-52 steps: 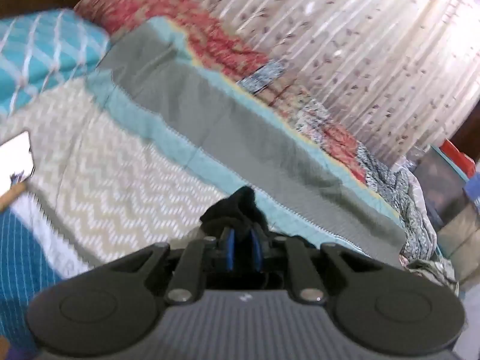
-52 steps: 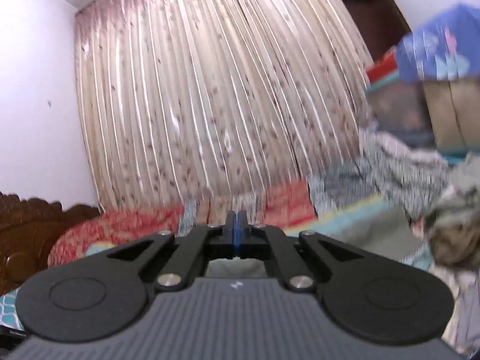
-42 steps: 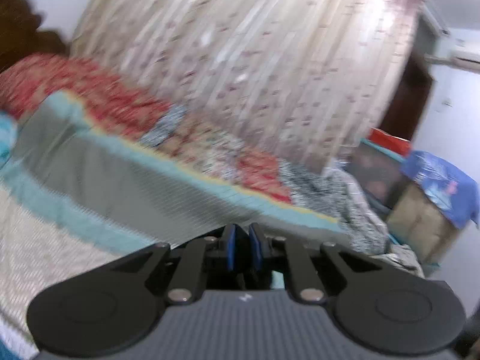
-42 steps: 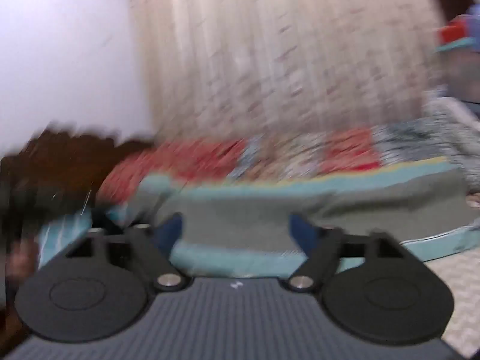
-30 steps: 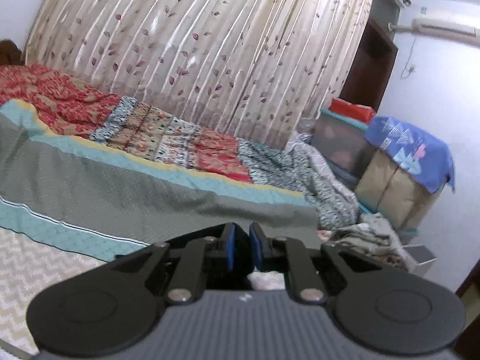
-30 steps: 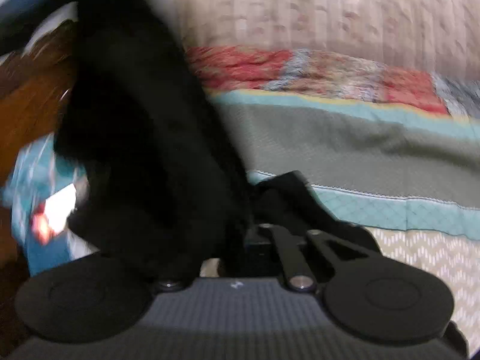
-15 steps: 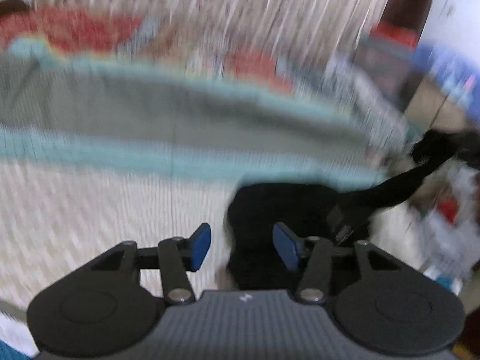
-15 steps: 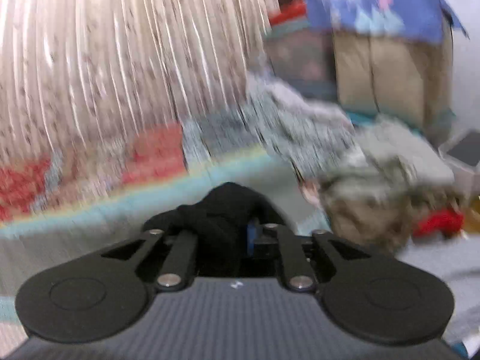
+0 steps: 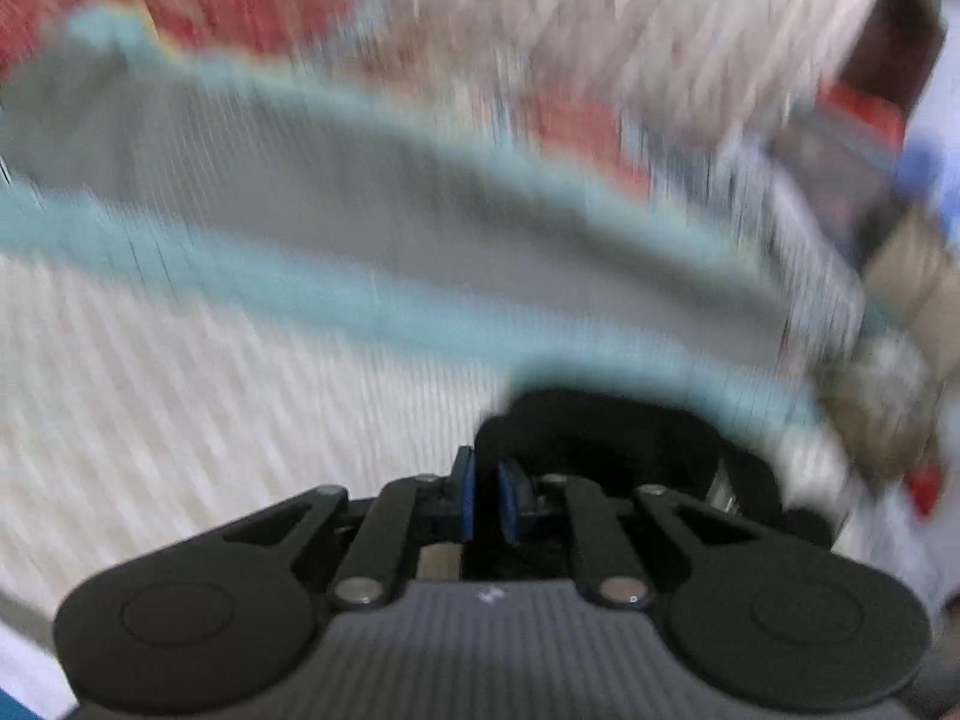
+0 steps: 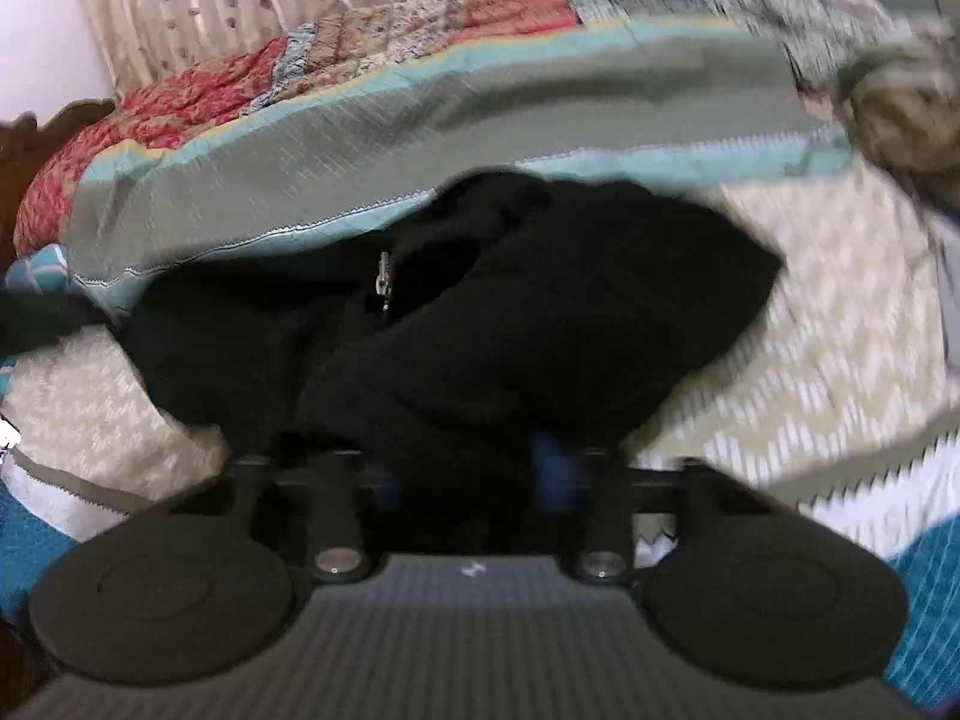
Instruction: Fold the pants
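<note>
Right wrist: pants (image 10: pixel 510 312) hide tongs (image 10: pixel 468 474) tips.

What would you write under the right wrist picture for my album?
Black pants lie bunched on a zigzag bedspread, some of the cloth between the parted fingers of the right gripper.

The left tool (image 9: pixel 486 495) points downward toward 12 o'clock, its blue pads (image 9: pixel 463 498) drawn close together with only a thin gap. The right tool (image 10: pixel 468 471) also tilts down, its pads (image 10: pixel 549 468) standing partly apart with black cloth filling the space between them
</note>
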Motion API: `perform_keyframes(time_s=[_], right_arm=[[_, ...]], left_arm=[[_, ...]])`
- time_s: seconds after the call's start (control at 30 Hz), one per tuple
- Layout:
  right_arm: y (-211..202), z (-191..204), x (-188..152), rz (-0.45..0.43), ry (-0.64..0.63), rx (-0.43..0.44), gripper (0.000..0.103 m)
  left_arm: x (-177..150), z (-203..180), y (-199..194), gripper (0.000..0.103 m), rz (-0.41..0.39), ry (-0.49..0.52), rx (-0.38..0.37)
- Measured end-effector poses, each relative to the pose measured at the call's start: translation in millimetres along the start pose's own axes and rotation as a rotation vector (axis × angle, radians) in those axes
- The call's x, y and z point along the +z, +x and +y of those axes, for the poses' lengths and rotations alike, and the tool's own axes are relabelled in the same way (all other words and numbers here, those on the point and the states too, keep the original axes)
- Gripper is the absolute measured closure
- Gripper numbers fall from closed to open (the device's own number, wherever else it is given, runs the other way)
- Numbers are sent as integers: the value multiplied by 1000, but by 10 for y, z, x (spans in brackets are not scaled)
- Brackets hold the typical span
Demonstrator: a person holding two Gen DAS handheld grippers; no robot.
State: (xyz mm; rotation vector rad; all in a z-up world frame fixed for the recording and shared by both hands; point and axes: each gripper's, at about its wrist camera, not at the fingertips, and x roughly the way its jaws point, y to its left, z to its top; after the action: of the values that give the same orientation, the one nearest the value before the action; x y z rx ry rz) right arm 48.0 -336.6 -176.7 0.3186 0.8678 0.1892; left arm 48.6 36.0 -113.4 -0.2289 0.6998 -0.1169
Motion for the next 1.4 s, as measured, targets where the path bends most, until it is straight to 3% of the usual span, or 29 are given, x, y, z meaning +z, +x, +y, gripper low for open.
perform_keyframes(time_s=[0.1,0.13,0.17,0.23,0.33,0.47,0.6,0.7,0.73,0.77,0.8,0.83,0.9,1.03,1.17,1.27,1.33,1.4], right_arm=[[-290,14,221,-175,69,64,61],[-361,-19,338,-233,94,71,45],[-436,-61,406,-285,116,69,36],[-564,-133,384,-339,130,48,36],[-393,-191,327,-285,103,-42,33],[-180,-243,254,-191,167,11,31],[-163,93,50,-98,97,79,14],[20,309,-152,-11,71,91,12],[216,395,-162,31,66,85,13],[362,479,-230,73,42,71,28],[529,575,-282,113,-2,50,49],[649,641,-294,134,-35,18,79],[516,560,-189,93,46,24,83],[-308,150,296,-220,119,-1,83],[-1184,-212,639,-461,136,-70,84],[-1711,-474,778,-626,155,-128,83],[-1908,-695,814,-676,197,-138,83],[-1842,-780,884,-660,200,-161,83]], left_arm=[[430,77,-728,95,-213,49,36],[485,146,-1026,95,-287,89,63],[567,150,-1185,95,-336,119,88],[566,99,-1449,95,-396,188,145],[425,55,-1483,95,-340,234,226],[44,322,-1470,95,-210,190,248],[34,472,-1633,95,-226,120,235],[68,496,-2116,95,-265,87,223],[90,553,-2234,95,-274,75,212],[155,567,-2360,95,-286,66,202],[251,592,-2388,95,-295,58,194],[299,558,-2570,95,-317,72,193],[657,460,-2339,95,-348,78,195],[957,263,-2628,95,-475,128,182],[1166,135,-3053,95,-624,158,161],[1291,-17,-3205,95,-694,189,157],[1375,-92,-3148,94,-701,198,164],[1470,-152,-2921,94,-666,226,166]])
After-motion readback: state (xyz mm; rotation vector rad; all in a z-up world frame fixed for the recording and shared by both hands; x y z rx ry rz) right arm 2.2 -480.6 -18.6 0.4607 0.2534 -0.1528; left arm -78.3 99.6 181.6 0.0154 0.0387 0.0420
